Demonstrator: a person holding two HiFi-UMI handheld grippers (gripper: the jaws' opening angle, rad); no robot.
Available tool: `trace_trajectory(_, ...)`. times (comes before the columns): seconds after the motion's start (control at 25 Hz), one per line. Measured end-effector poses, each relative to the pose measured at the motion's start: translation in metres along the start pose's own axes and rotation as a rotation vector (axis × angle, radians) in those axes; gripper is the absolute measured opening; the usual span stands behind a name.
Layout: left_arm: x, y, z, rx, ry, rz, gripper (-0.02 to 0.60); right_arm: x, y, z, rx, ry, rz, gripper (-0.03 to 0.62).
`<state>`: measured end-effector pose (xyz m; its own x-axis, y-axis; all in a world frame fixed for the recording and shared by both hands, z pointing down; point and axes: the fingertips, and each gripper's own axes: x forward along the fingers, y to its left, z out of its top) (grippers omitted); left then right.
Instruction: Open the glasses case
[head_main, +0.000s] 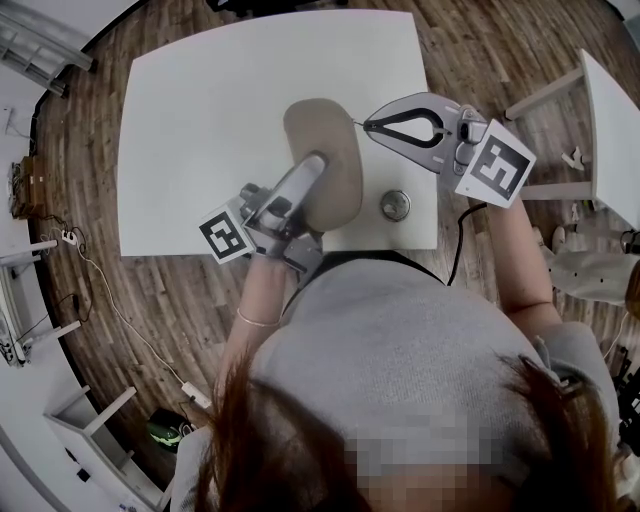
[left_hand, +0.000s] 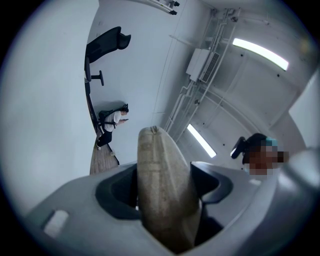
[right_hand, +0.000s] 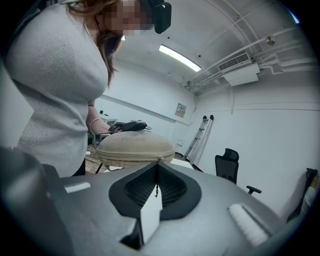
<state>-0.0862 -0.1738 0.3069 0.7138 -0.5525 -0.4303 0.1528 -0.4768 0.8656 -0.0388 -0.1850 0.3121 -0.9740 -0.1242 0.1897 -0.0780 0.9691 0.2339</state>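
Observation:
A beige oval glasses case (head_main: 326, 135) is raised off the white table (head_main: 200, 120), near its front edge. My left gripper (head_main: 314, 166) comes from below and is shut on the case's near end. In the left gripper view the case (left_hand: 159, 170) stands on edge between both jaws, filling the gap. My right gripper (head_main: 366, 126) reaches in from the right, with its tips at the case's right edge. Its jaws are shut on the thin zipper pull (right_hand: 157, 190), just in front of the closed case (right_hand: 135, 147).
A small round metal object (head_main: 395, 205) lies on the table at the front right corner. A second white table (head_main: 615, 130) stands to the right on the wooden floor. An office chair (right_hand: 227, 167) and a ladder (right_hand: 200, 140) stand by the far wall.

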Motion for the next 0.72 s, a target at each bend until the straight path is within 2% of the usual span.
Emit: trace_trajectory(0.72,0.004,0.008,0.010,-0.007,-0.017,0.023,0.310,-0.002,0.012,-0.003,0.012,-0.011,0.012,0.008)
